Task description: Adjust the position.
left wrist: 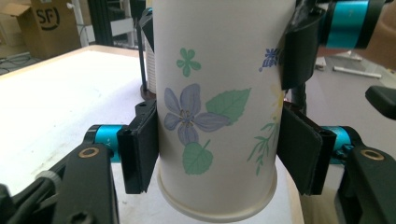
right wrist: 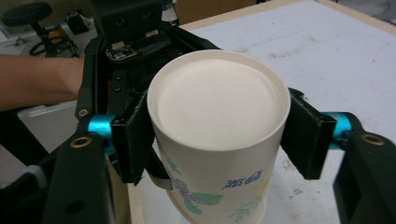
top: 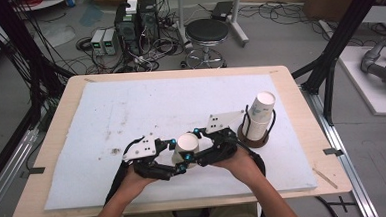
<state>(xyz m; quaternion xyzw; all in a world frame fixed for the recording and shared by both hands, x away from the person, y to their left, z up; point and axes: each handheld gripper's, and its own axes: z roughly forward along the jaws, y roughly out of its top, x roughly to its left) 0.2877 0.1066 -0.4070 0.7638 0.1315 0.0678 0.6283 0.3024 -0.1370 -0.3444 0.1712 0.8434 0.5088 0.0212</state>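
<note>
A white paper cup (top: pixel 187 146) with blue flowers and green leaves hangs upside down, base up, over the front middle of the white mat (top: pixel 131 111). My left gripper (top: pixel 179 155) comes in from the left and is shut on it. In the left gripper view its pads (left wrist: pixel 140 154) press both sides of the cup (left wrist: pixel 219 107) near the rim. My right gripper (top: pixel 195 147) reaches in from the right. Its pads (right wrist: pixel 308 135) flank the base of the cup (right wrist: pixel 219 107) closely and show no squeeze on it.
A stack of white paper cups (top: pixel 259 115) stands in a black wire holder on a round brown base (top: pixel 255 138), right of the hands. The mat lies on a wooden table (top: pixel 302 133). Beyond its far edge stand a stool (top: pixel 207 32), computers and cables.
</note>
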